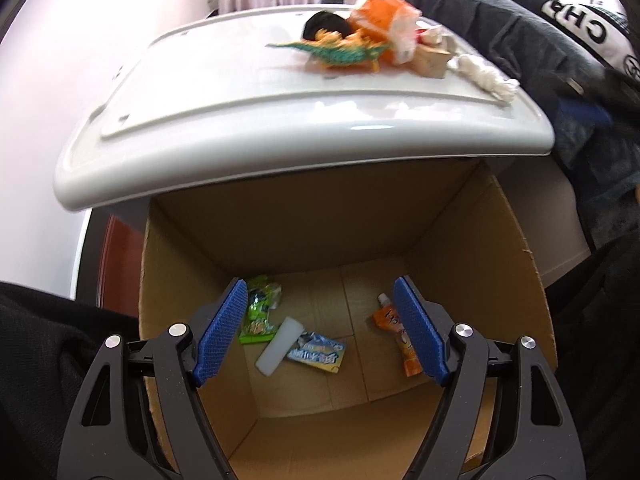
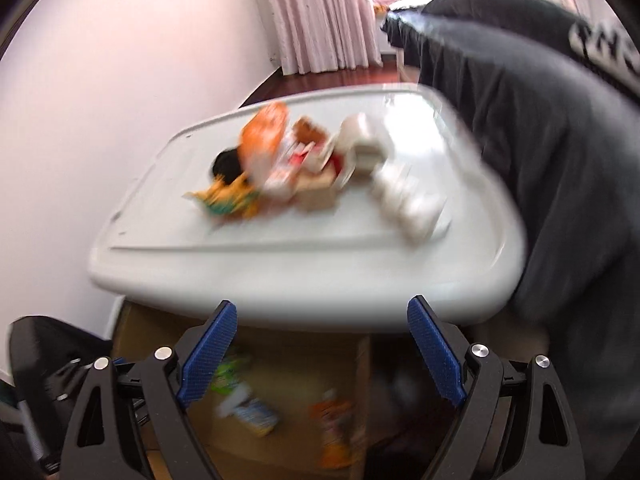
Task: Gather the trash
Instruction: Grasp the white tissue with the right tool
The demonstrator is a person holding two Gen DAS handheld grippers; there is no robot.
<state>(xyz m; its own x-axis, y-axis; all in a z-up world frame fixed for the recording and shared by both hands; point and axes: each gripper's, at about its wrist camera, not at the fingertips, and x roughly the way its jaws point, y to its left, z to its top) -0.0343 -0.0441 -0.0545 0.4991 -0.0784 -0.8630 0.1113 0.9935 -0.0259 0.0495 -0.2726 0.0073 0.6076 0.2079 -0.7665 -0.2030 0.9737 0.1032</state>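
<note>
both sets of jaws stood spread and empty. the left gripper (image 1: pixel 318 332) hung over the box (image 1: pixel 460 240), while the right gripper (image 2: pixel 320 356) faced the rubbish pile (image 2: pixel 288 164) on the table (image 2: pixel 240 272), ahead of it and above, so nearer.

White block letters, seen upside down and reading roughly "CHB", stand on a white panel of the dark jacket (image 1: pixel 520 28) far beyond the left gripper (image 1: pixel 320 328), up to its right. The blue wrapper (image 1: pixel 318 352) between its fingers carries print too small to read. The right wrist view is too blurred for any text.
</note>
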